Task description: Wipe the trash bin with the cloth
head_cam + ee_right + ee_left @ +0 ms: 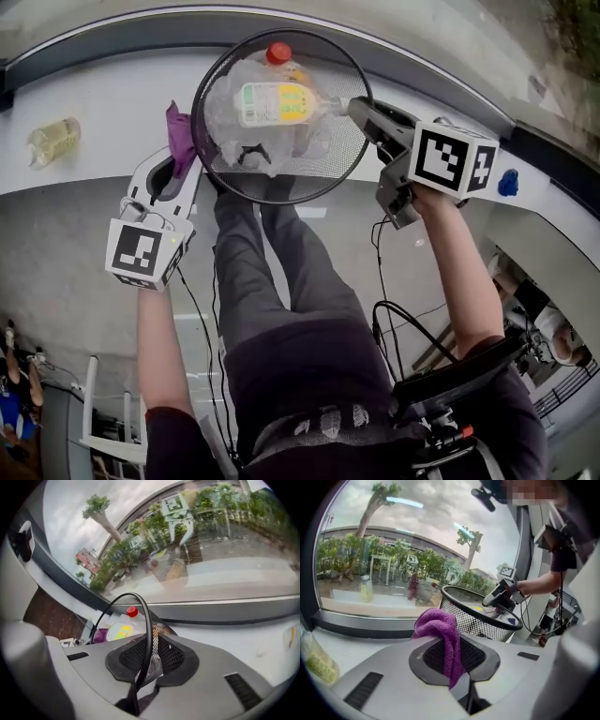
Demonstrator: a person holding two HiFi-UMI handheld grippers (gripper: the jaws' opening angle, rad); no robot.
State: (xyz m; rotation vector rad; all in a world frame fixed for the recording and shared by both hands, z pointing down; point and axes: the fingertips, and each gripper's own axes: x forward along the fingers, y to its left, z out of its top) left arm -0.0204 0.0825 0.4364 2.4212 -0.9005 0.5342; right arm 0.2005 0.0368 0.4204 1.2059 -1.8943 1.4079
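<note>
Right gripper [360, 106] is clamped on the rim of the black mesh trash bin [281, 199], which holds a red-capped bottle [277, 103]. Left gripper [174, 161] pinches the purple cloth [178, 131] just beside the bin's left side. Another bottle [53, 141] lies on the white ledge [112, 103], well apart.

You are holding the mesh trash bin [345, 150] mouth-up toward you, your right gripper [362, 111] clamping its rim at 3 o'clock. Your left gripper [177, 159] is pinching the purple cloth [179, 134] just beside the rim at 9 o'clock. A red-capped bottle [274, 102] is lying inside.
</note>
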